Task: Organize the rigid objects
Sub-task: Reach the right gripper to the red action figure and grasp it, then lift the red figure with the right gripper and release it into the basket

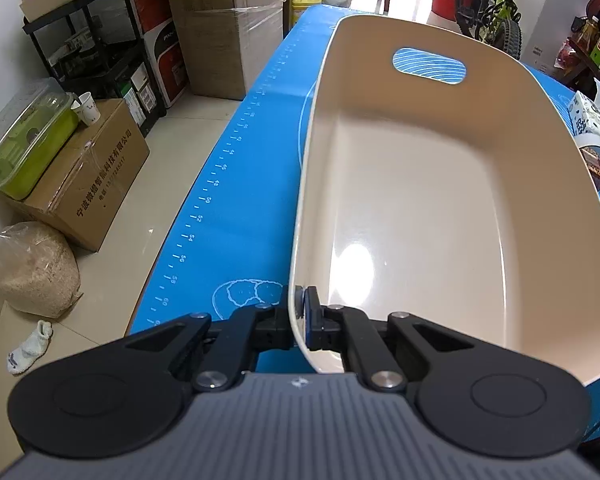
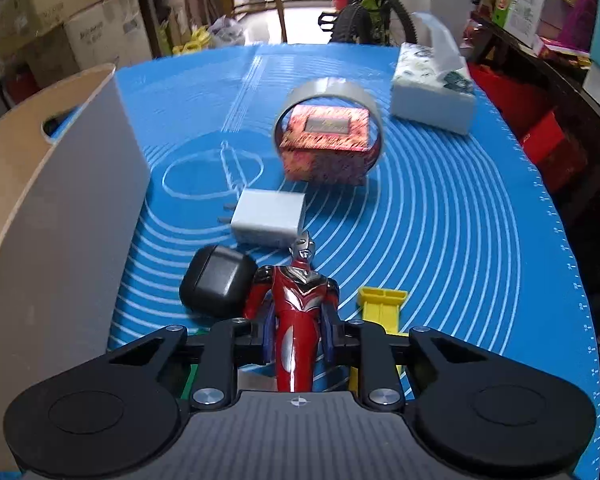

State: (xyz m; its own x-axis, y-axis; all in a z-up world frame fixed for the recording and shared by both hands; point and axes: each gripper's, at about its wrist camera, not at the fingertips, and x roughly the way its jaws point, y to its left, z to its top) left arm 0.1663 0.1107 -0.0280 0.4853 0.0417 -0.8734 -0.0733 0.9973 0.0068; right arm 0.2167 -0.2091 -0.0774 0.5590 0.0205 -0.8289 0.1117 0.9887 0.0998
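My left claw (image 1: 300, 312) pinches the bin (image 1: 420, 184) rim; right claw (image 2: 298, 340) clamps the figure (image 2: 300, 292). Bin is empty. Charger (image 2: 268, 216), case (image 2: 216, 284), tape (image 2: 328, 92) and box (image 2: 324, 148) wait on the tabletop (image 2: 460, 220).

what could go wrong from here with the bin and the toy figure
1. The left gripper pinches only the thin rim of the beige bin, so the bin could tip or slip if lifted.
2. The right gripper grips the red toy figure low on its body; it may swing against the black case or yellow piece beside it.

charger (image 2: 269, 218) behind figure (image 2: 298, 304) (bin (image 2: 52, 216) leftward)
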